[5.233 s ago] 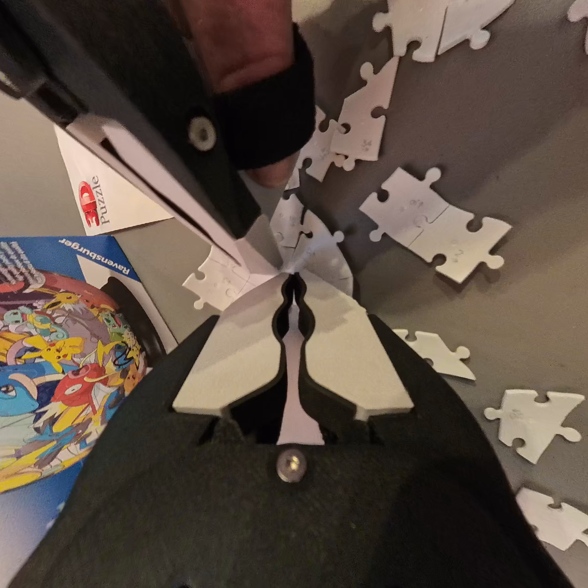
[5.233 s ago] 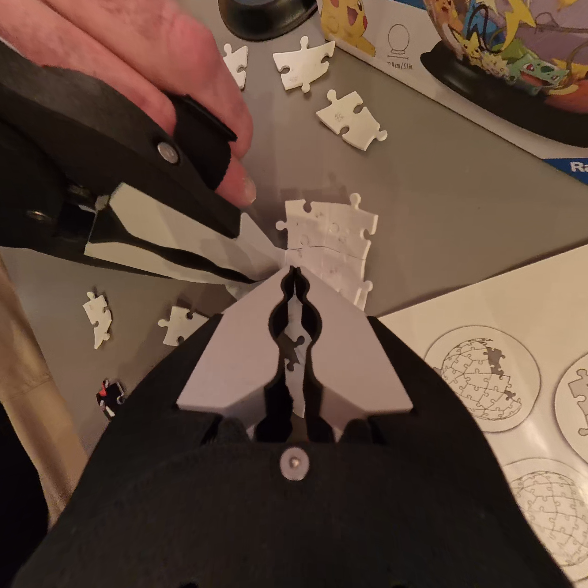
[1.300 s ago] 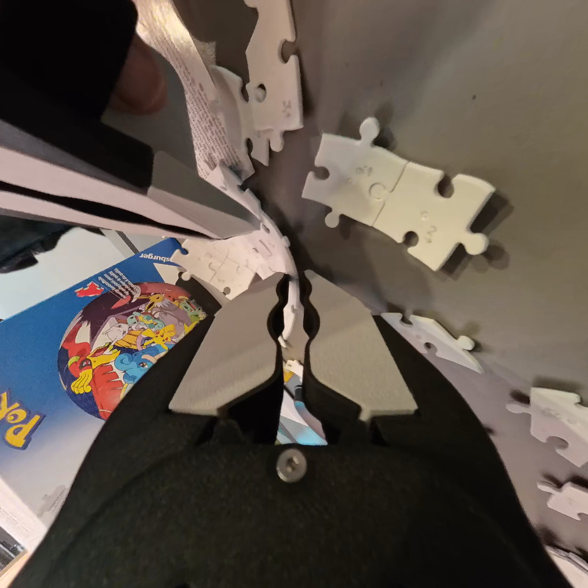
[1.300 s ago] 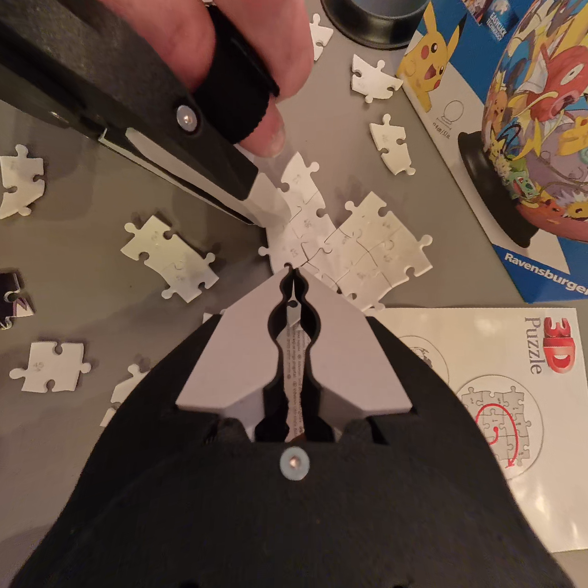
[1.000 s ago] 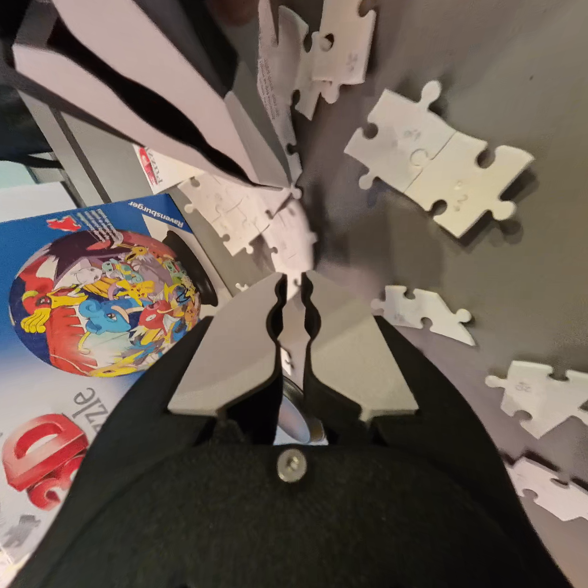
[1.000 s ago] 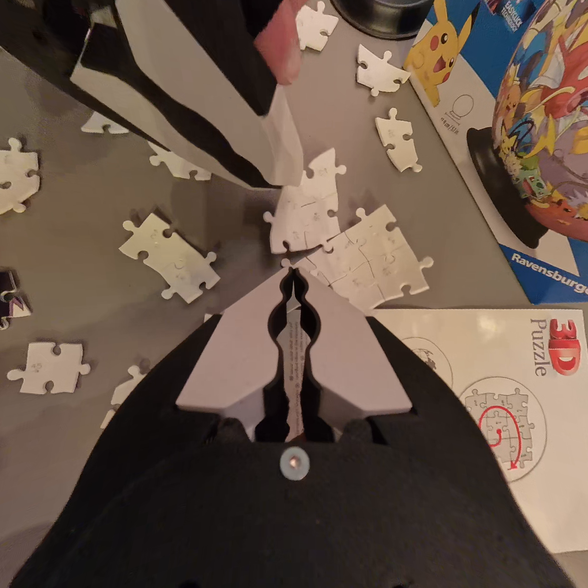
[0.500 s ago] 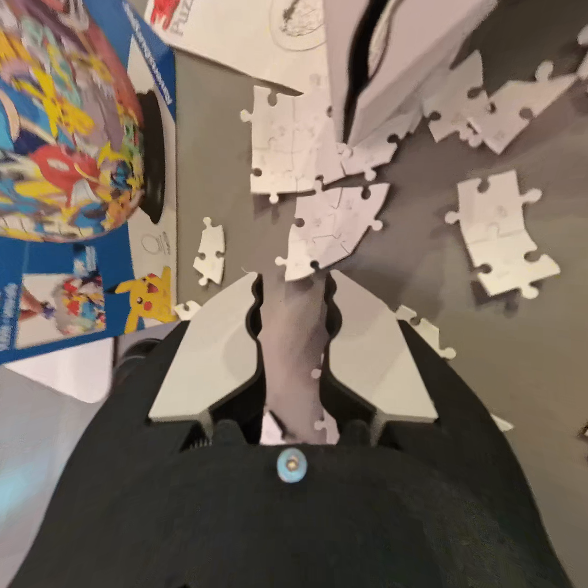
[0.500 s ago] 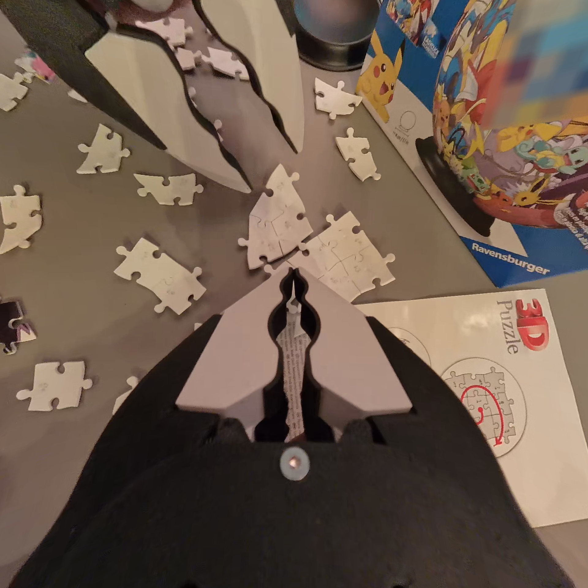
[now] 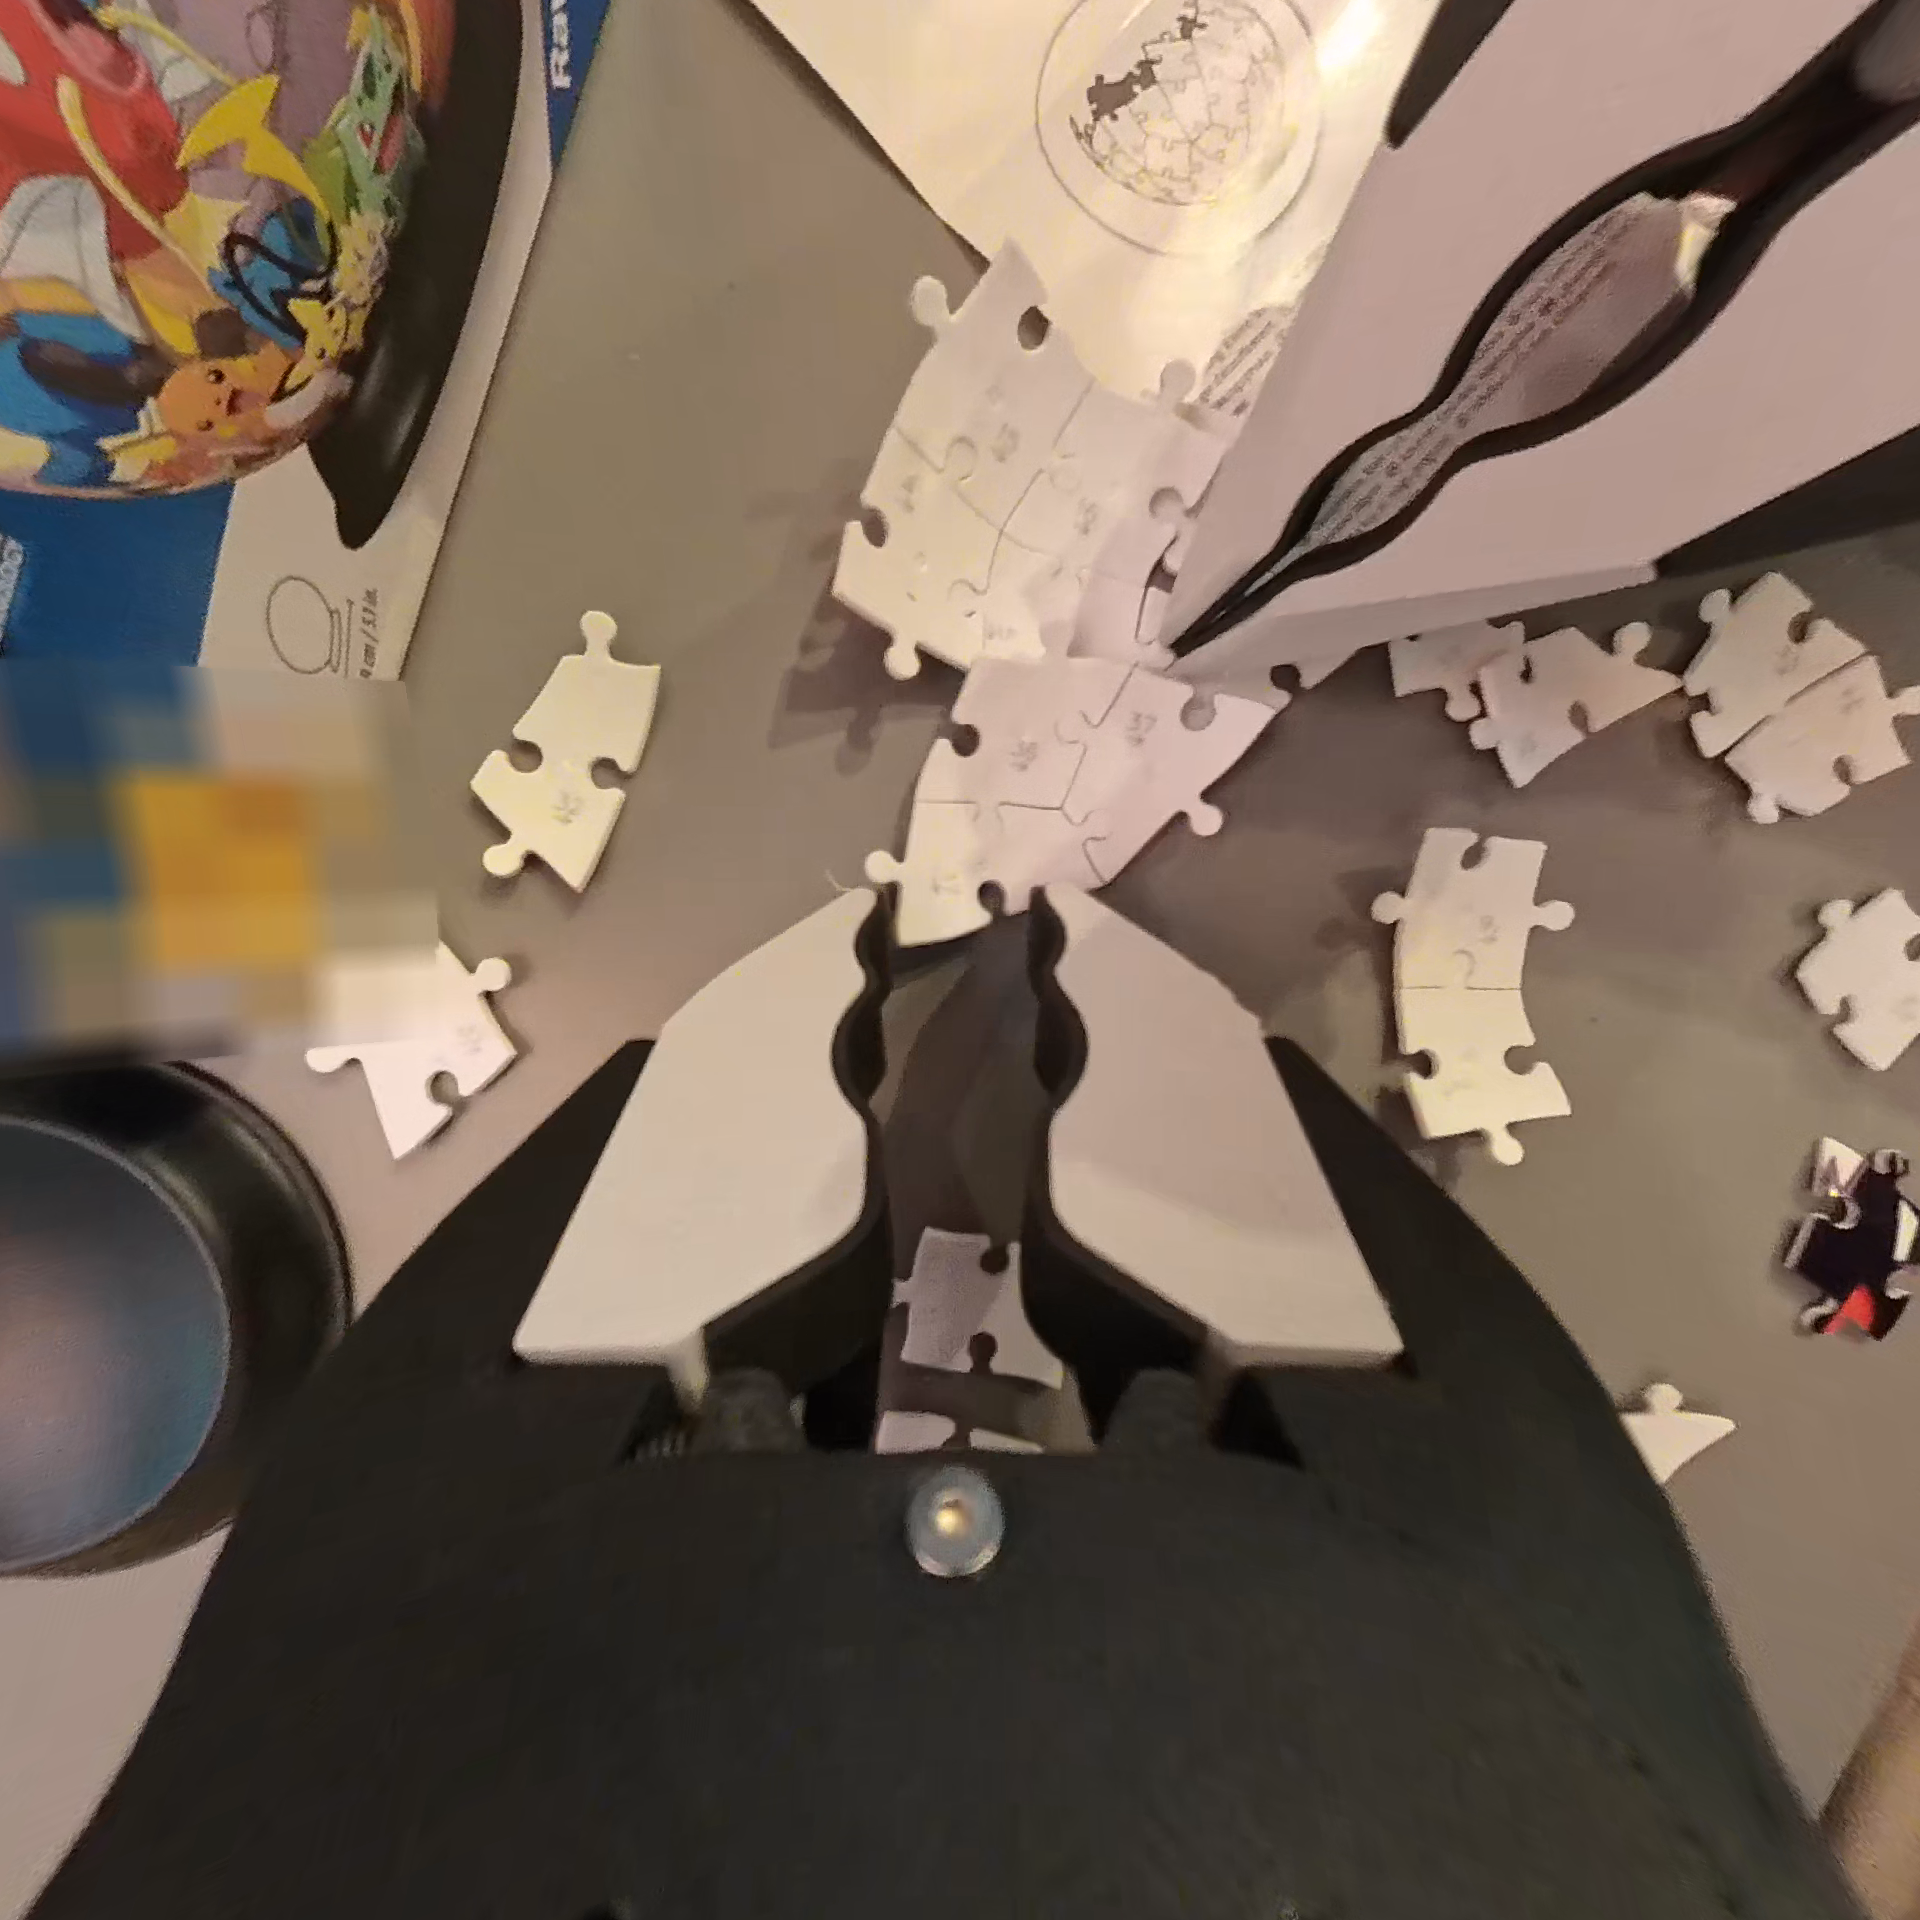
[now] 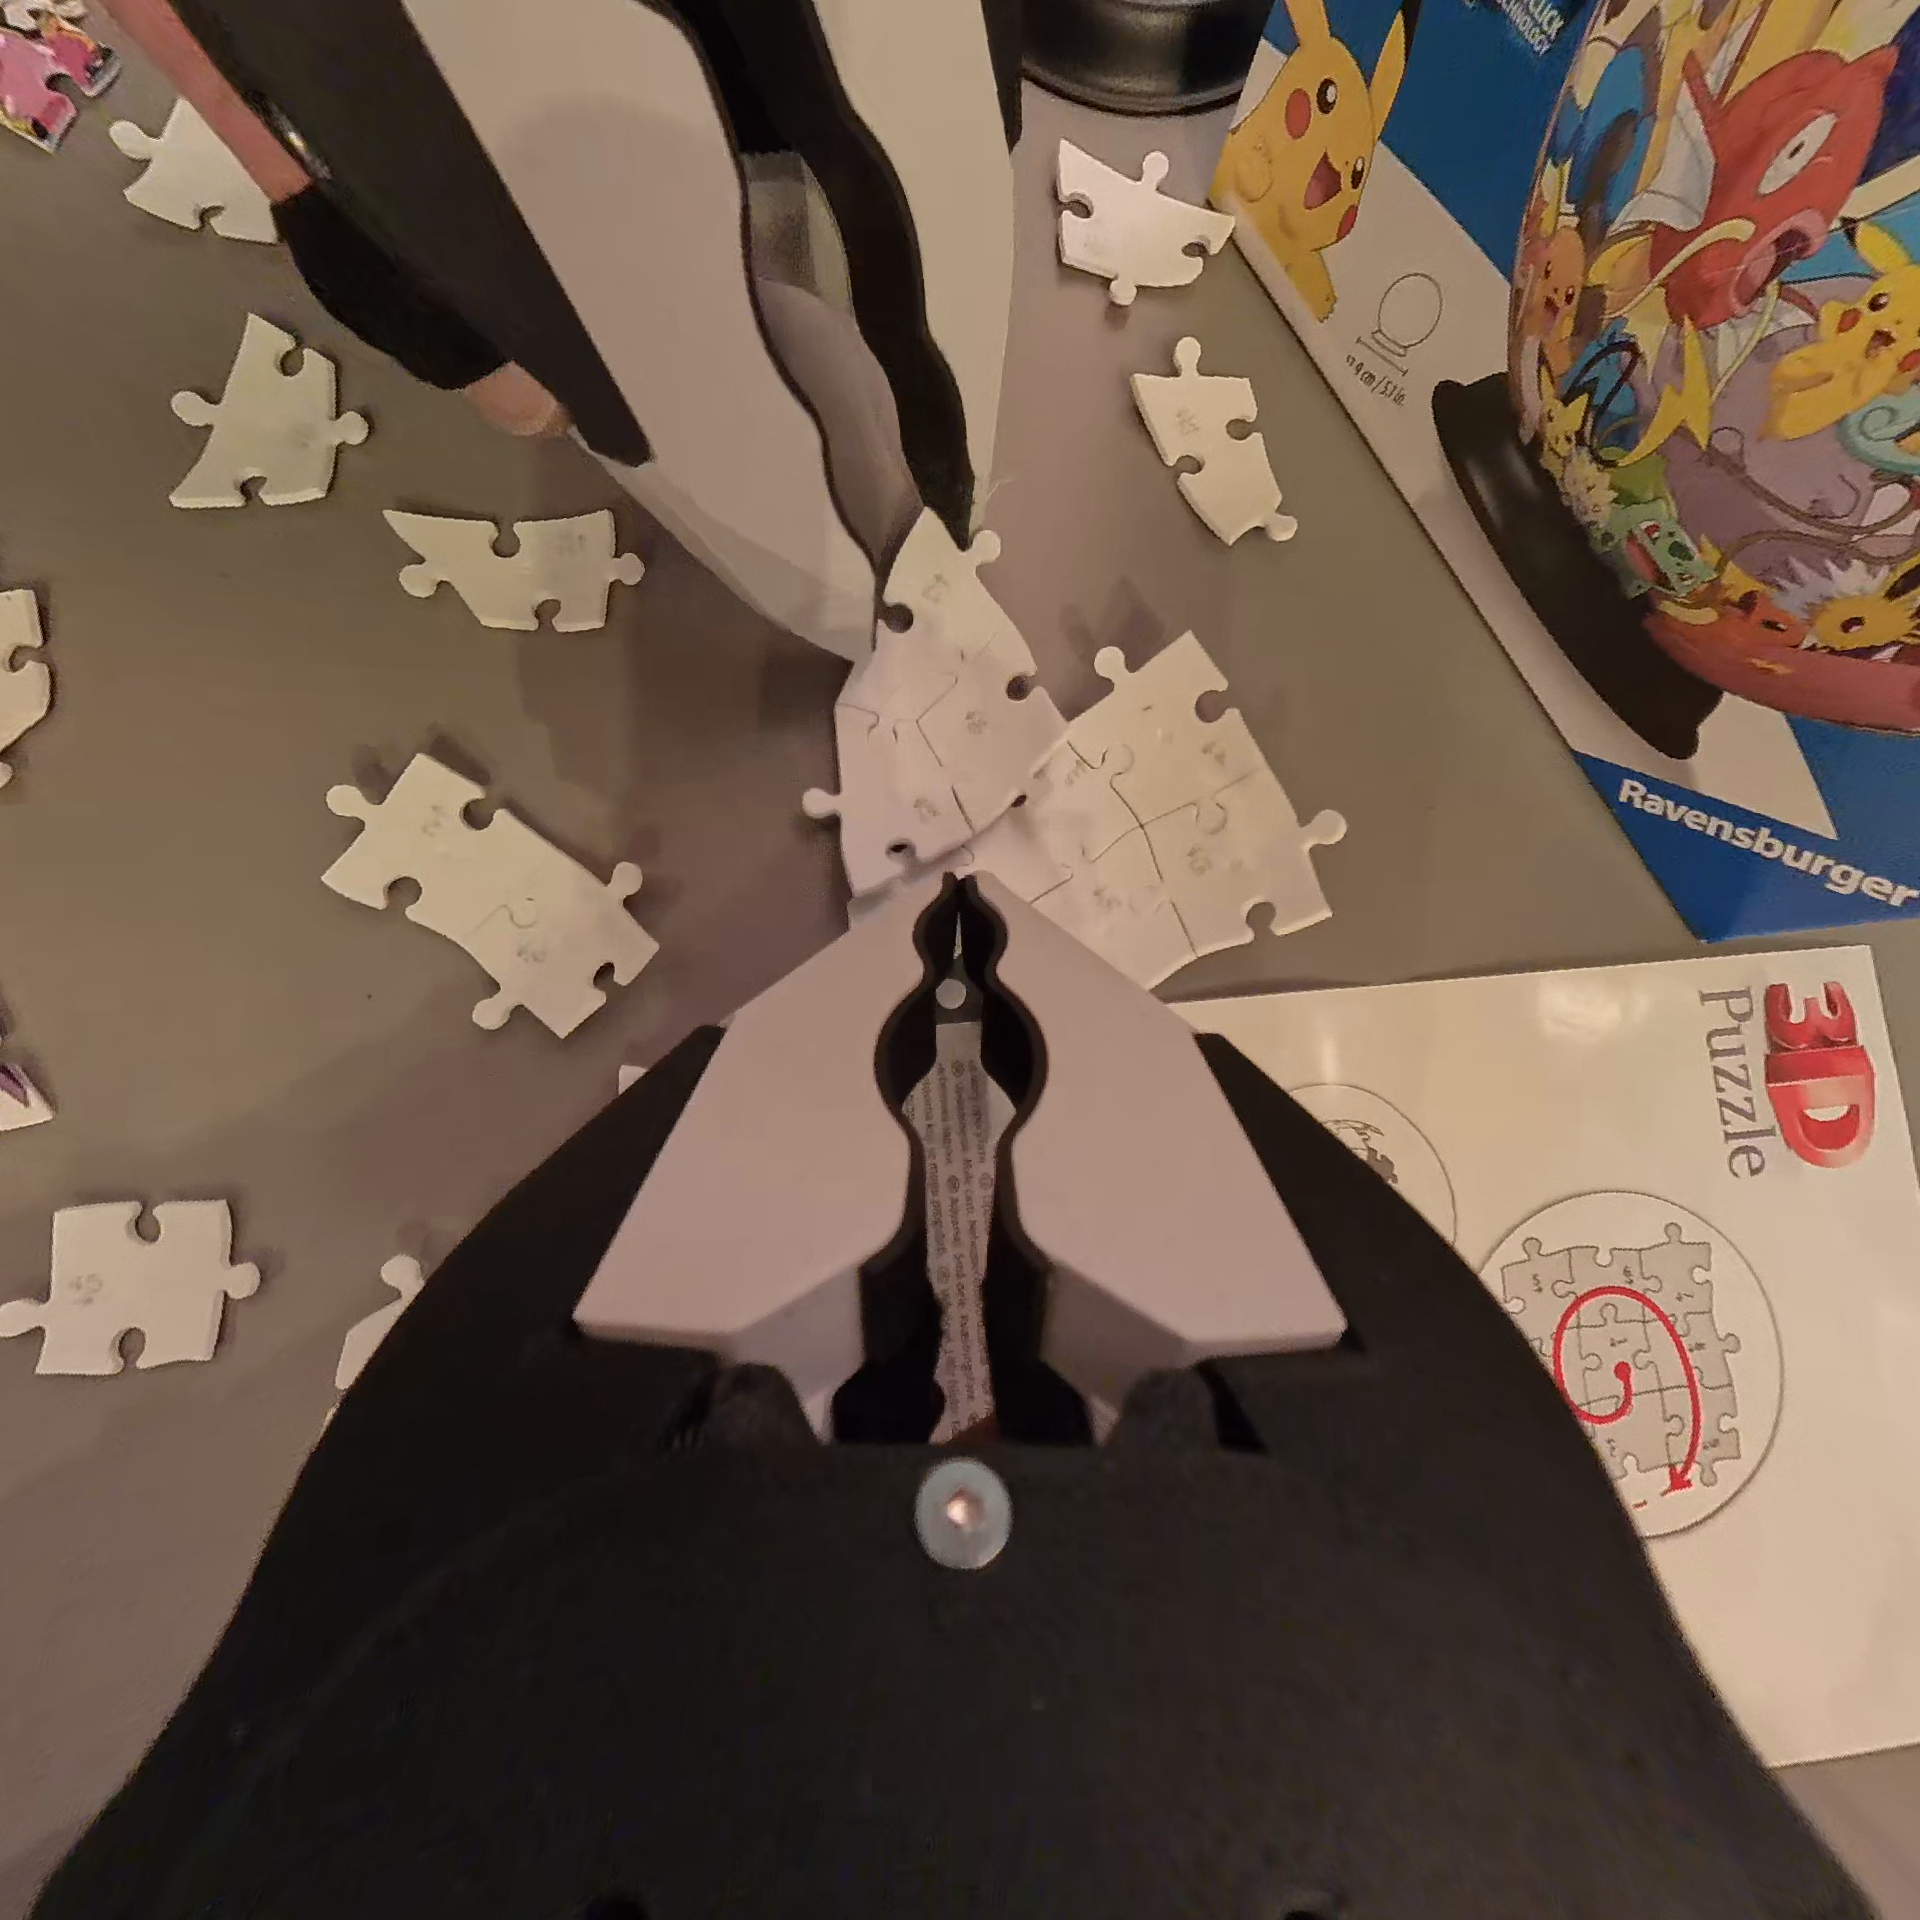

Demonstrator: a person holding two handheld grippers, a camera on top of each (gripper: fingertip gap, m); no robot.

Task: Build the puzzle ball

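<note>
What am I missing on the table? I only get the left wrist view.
Observer: The instruction sheet also has a round diagram of joined pieces with a red spiral arrow.
Operator: Any coloured pieces besides the dark piece?
Observer: Yes, pink-printed pieces lie printed side up at the right view's top-left edge.
Operator: Anything touching the left gripper?
Observer: A fingertip rests against its side.

Two curved white assembled puzzle sections [image 10: 940,738] [image 10: 1179,831] lie face-down, touching, on the grey surface [image 10: 727,831] amid scattered loose pieces [image 10: 488,894].
</note>
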